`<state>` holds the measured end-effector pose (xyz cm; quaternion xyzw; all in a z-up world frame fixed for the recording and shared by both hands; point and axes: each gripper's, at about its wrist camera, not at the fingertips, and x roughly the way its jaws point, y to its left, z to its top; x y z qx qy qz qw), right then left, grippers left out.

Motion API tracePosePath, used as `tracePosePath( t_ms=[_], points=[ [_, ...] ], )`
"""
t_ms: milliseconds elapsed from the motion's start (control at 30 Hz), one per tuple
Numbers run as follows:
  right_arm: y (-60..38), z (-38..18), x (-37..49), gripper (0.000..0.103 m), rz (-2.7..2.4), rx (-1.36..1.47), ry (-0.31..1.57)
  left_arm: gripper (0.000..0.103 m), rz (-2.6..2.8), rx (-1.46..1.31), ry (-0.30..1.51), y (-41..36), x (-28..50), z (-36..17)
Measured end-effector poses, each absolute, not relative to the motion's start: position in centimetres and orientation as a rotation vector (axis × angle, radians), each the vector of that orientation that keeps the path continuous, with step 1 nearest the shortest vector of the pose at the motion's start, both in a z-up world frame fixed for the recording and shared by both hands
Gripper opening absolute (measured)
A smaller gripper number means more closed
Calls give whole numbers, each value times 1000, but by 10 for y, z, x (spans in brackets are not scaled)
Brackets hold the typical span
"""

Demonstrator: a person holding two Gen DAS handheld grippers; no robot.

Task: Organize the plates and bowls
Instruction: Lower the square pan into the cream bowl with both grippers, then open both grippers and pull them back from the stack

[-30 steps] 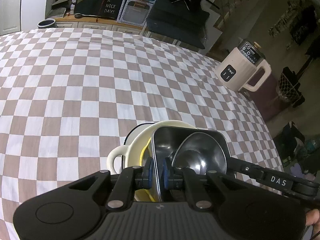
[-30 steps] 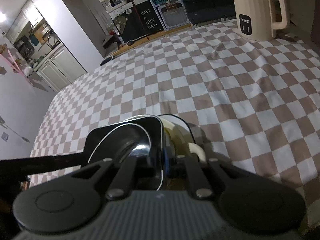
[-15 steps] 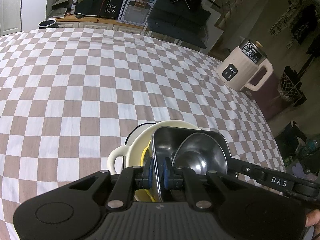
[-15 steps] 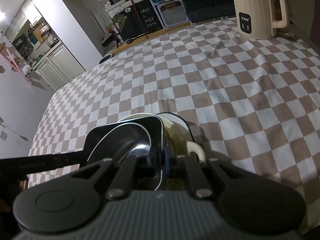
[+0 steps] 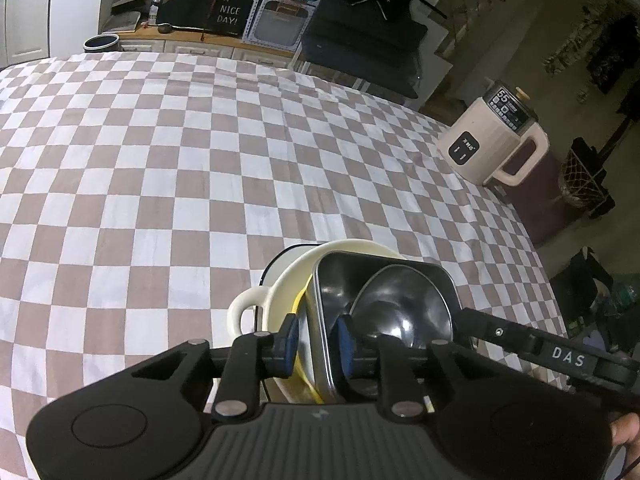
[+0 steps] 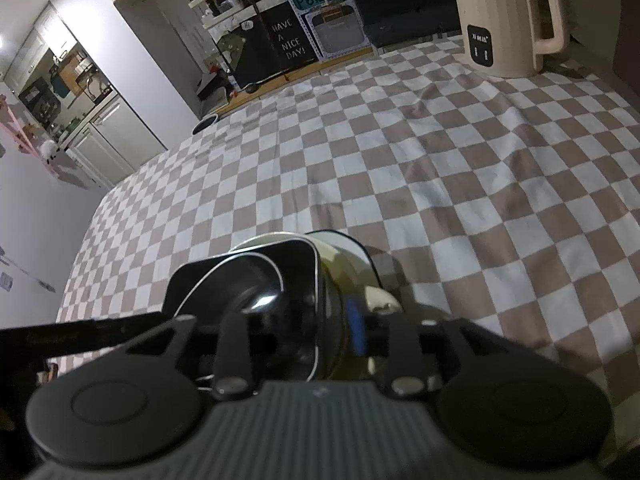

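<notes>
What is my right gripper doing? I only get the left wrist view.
Observer: The right gripper is shut on the far wall of the tray, with its blue pad on the outside.
Operator: Does the pot have a handle on that side?
Observer: Yes. A cream handle sticks out of the pot right beside that pad.
Operator: Is the kettle on the table or off it?
Observer: On it. The kettle stands on the cloth at the far right corner.
</notes>
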<state>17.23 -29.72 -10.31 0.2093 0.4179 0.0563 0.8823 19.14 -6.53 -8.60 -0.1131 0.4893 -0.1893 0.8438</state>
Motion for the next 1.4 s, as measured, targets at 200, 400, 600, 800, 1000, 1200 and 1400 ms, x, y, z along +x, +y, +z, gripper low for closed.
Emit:
tracePosePath(
  t_ms=[200,400,600,800,1000,1200,1400],
  points=[
    [-295,-98,169,57,120,425,847,37,-389,-239,1020,-62,185,-80],
    [-300,-89,161,71,91,410,804,52,-364,-250,997,-56,178,-70],
    [-306,-73,153,83,46,389,761,80,-346,-282,944,-48,168,-53],
    [-306,-46,132,99,69,333,679,102,-347,-299,882,-43,151,-29],
    [-302,-17,100,102,98,243,599,103,-358,-322,786,-39,129,-4],
    [-304,2,61,102,104,192,518,103,-427,-318,740,-39,98,19],
    [-297,11,28,102,116,181,443,103,-405,-275,689,-37,68,27]
  ],
)
